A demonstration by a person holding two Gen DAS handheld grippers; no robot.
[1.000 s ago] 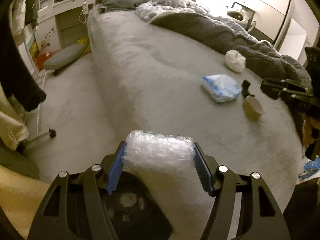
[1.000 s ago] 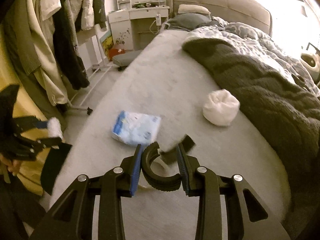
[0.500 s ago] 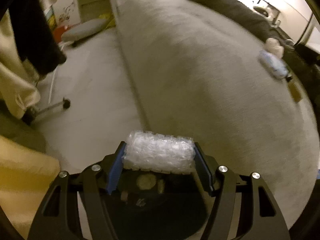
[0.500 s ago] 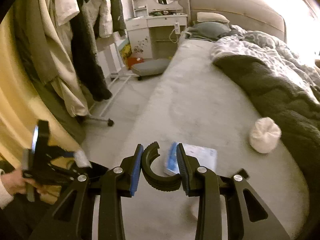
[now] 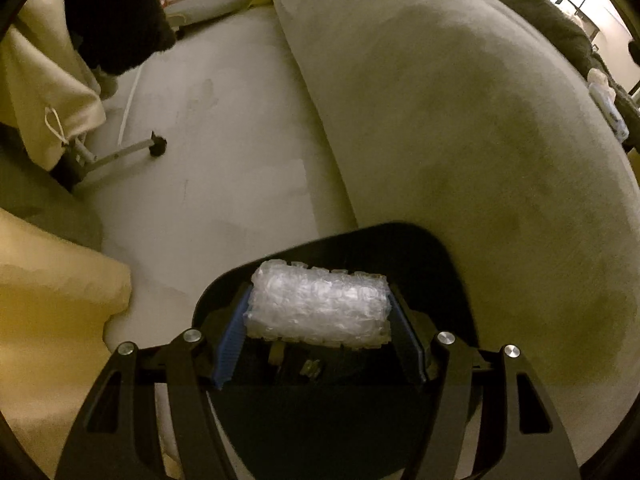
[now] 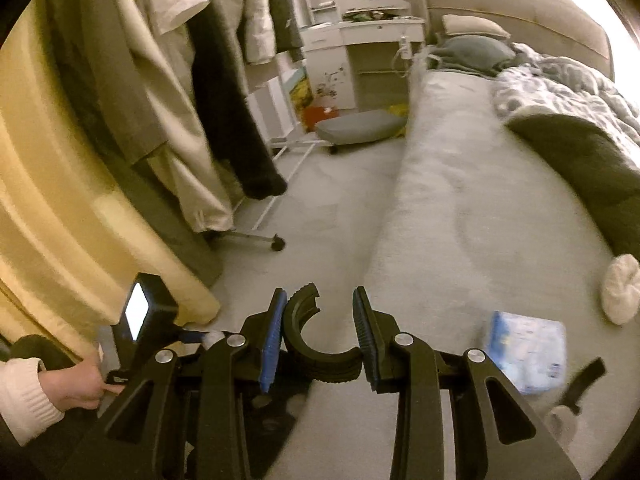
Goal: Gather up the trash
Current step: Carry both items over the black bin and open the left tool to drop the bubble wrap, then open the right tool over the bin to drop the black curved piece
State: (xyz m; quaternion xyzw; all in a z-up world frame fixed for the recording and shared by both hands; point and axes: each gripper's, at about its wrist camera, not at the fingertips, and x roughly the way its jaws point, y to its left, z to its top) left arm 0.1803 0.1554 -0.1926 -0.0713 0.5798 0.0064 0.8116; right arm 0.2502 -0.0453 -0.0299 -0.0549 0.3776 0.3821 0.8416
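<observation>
My left gripper [image 5: 320, 316] is shut on a roll of bubble wrap [image 5: 320, 304] and holds it just above the open black trash bin [image 5: 440, 256] beside the bed. My right gripper [image 6: 320, 332] is shut on a black C-shaped plastic ring [image 6: 308, 344] over the bed's edge. On the bed in the right wrist view lie a blue-white tissue pack [image 6: 528, 352], a white crumpled wad [image 6: 620, 288], and a black strip over a small cup [image 6: 580, 388]. The left gripper's body and the hand holding it show at the lower left [image 6: 140, 320].
The grey bed [image 5: 460, 120] fills the right side, with a dark blanket [image 6: 580, 156] on it. A clothes rack with hanging coats [image 6: 224, 100], its wheeled foot [image 5: 158, 146], yellow fabric [image 5: 48, 300], a grey stool [image 6: 360, 128] and a white dresser [image 6: 360, 40] stand along the left.
My left gripper has swung down and left with the bubble wrap until it hangs over the black bin. My right gripper has lifted the black ring off the bed and pulled left toward the bed's edge.
</observation>
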